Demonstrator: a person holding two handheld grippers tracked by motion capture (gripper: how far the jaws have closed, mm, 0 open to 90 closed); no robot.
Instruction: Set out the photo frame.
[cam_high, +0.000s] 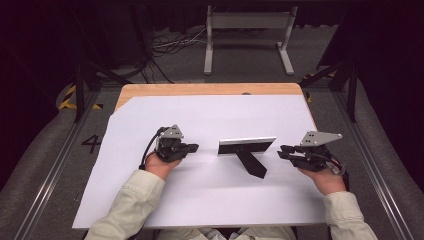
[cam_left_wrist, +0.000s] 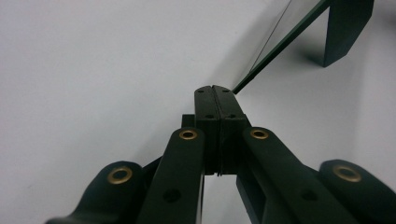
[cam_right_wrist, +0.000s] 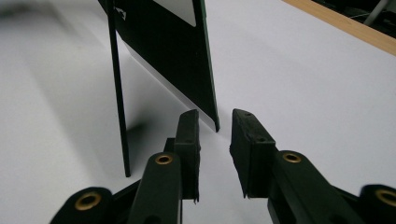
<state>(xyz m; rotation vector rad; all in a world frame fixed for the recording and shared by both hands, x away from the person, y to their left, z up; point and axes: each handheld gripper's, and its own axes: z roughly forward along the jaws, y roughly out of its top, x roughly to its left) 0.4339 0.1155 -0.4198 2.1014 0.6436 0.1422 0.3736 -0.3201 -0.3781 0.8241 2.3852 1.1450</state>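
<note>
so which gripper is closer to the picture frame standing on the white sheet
Right, though only slightly. The right gripper sits just off the picture frame's right end, jaws apart, pointing at it. The left gripper, jaws shut, sits a bit farther off its left end.

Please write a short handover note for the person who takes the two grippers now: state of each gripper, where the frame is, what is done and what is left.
Left gripper: shut, holding nothing, tips beside the left end of the picture frame.
Right gripper: open, empty, facing the frame's right end, not touching it.
Frame: standing upright on its black back stand in the middle of the white sheet, back side toward the person.
Done: both grippers brought near the frame.
Left: probably to grip the frame; neither gripper holds it yet.
</note>
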